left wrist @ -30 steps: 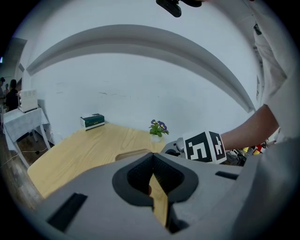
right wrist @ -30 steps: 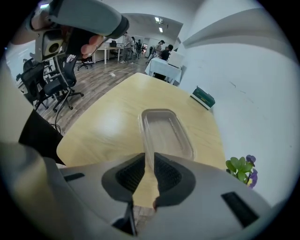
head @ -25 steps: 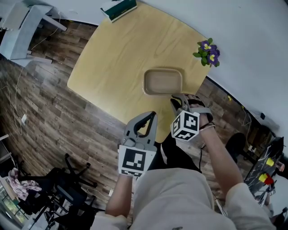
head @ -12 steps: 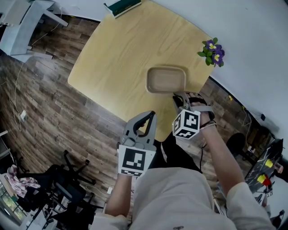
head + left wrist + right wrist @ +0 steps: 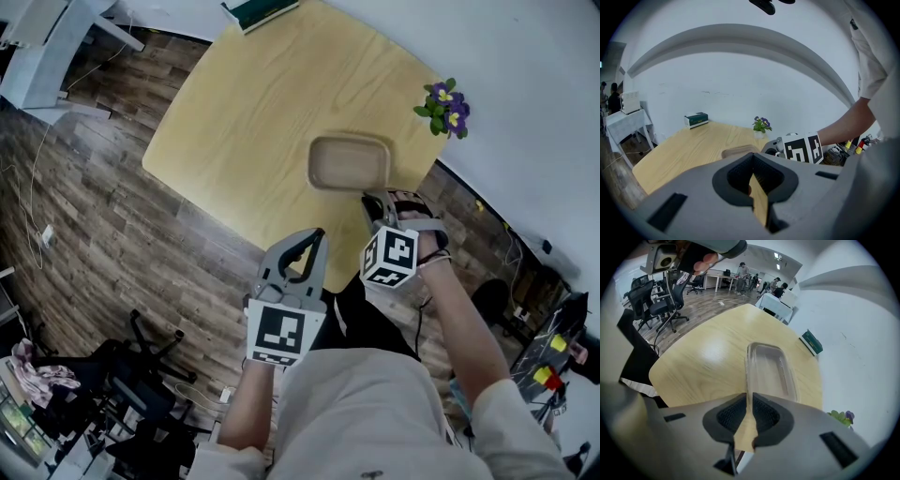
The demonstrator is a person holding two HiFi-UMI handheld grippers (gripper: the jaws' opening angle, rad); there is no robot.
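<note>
Clear plastic is what I am worrying about in the head view. The tray (image 5: 347, 164) is lying on the table (image 5: 253, 94) close to its near edge, and the right gripper (image 5: 374, 199) is meeting it only at the near corner. With so small a hold, the thin rim could flex or twist out of the pinch, and the tray could tip. The left gripper (image 5: 317, 236) is hovering off the table over the floor (image 5: 112, 216), apart from the tray, so it is giving no support. A flower pot (image 5: 442, 97) is standing near the tray's far end by the wall, and a shove that way could knock it over. A green box (image 5: 261, 9) is sitting at the far corner, well apart.

In the left gripper view, its jaws are pressing together with nothing between them, and only table wood is showing through the slit below. The right gripper is showing just beside the tray.

In the right gripper view, the jaws are closing to a thin slit. The tray's rim is running straight into it, so I am judging them clamped on that rim. Office chairs (image 5: 656, 310) are standing beyond the table, on the left.
</note>
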